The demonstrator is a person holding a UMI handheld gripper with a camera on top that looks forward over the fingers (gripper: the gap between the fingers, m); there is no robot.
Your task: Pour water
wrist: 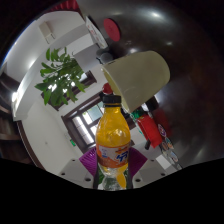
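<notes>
An orange drink bottle (113, 132) with a dark cap and a printed label stands upright between my gripper's (112, 160) purple pads (88, 159), which press on its sides, so the gripper is shut on it. The whole view is tilted. A pale cream cup (138, 76) hangs just beyond the bottle's cap, its open mouth turned toward the bottle's top. The bottle's base is hidden behind the gripper body. No liquid stream shows between bottle and cup.
A leafy green plant (60, 80) stands to the left beyond the bottle. A dark wooden frame or furniture piece (82, 118) lies behind the bottle. Red objects (150, 128) sit to the right. A pale wall or floor fills the left side.
</notes>
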